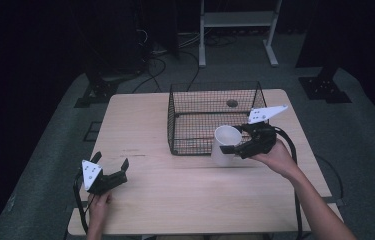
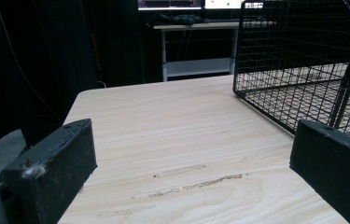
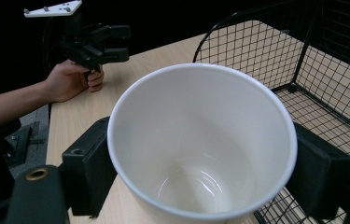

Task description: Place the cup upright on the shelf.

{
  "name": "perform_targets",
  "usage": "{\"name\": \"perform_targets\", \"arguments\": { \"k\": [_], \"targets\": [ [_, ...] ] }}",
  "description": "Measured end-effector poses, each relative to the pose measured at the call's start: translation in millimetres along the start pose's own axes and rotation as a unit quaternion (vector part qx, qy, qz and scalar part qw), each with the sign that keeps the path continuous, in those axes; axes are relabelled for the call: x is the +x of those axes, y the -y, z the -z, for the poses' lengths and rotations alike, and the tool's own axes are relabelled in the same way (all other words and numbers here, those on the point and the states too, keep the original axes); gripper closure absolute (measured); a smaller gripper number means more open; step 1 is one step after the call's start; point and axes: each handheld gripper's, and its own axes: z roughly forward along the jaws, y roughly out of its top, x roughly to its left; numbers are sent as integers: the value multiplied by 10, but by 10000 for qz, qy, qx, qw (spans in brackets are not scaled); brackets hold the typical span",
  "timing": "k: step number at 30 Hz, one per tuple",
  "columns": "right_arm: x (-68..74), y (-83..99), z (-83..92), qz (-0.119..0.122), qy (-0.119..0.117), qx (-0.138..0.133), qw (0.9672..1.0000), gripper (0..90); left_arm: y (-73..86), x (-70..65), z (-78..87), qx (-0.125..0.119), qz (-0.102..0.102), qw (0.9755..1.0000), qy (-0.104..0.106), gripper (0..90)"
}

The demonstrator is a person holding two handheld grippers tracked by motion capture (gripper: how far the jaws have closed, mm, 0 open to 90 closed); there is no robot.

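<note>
High view shows my right claw (image 1: 234, 148) clamped on a white cup (image 1: 223, 145), one jaw on each side of its wall, so the cup hangs upright with its mouth up and nothing can tip out. I hold it just at the near right corner of the wire basket (image 1: 195, 117), slightly above the tabletop (image 1: 140, 125), because, as I judge it, the basket is where the cup belongs and the rim has to be cleared first. In the right claw view the cup (image 3: 203, 144) sits squarely between the jaws, empty inside, with the basket (image 3: 303, 60) just beside it on the right. My left claw (image 1: 111, 165) rests at the near left of the tabletop, well apart from the cup, jaws spread and holding nothing; I keep it parked there out of the way. In the left claw view the bare tabletop (image 2: 172, 130) lies between its jaws.
</note>
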Motion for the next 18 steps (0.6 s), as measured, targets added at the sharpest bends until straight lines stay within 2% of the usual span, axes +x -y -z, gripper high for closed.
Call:
{"name": "perform_targets", "arguments": {
  "k": [10, 18],
  "targets": [
    [-123, -175, -24, 91, -8, 28, 10000, 194, 0, 7, 0, -9, 34, 10000, 11, 0],
    [-255, -295, -20, 55, 52, -11, 10000, 194, 0, 6, 0, -16, 27, 10000, 16, 0]
  ]
}}
